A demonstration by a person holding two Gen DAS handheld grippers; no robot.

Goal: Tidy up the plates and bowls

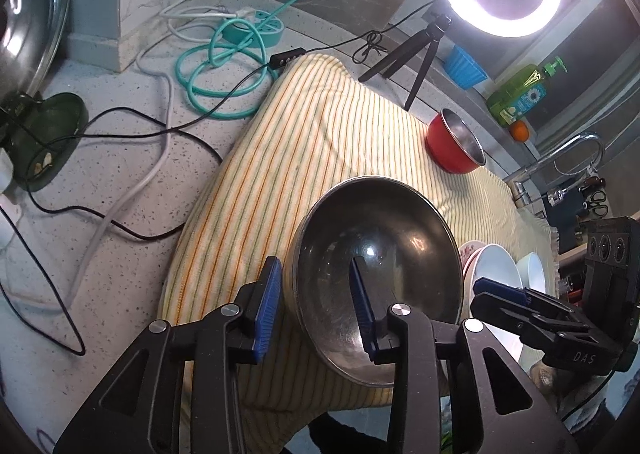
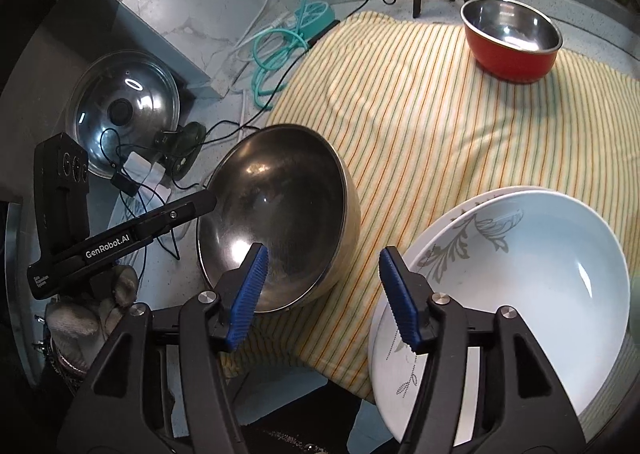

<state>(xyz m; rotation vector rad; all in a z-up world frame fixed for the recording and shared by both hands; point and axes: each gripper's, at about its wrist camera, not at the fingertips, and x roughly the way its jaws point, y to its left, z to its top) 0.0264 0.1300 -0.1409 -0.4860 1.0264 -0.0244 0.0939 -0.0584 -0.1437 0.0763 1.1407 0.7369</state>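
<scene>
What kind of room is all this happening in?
Most likely a home kitchen counter: a chrome sink faucet, a green dish soap pump bottle, and a large steel bowl on a striped yellow towel.

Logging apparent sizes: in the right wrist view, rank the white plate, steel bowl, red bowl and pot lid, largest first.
1. white plate, though nearest the camera
2. steel bowl
3. pot lid and red bowl look alike; both sit farther off.
</scene>
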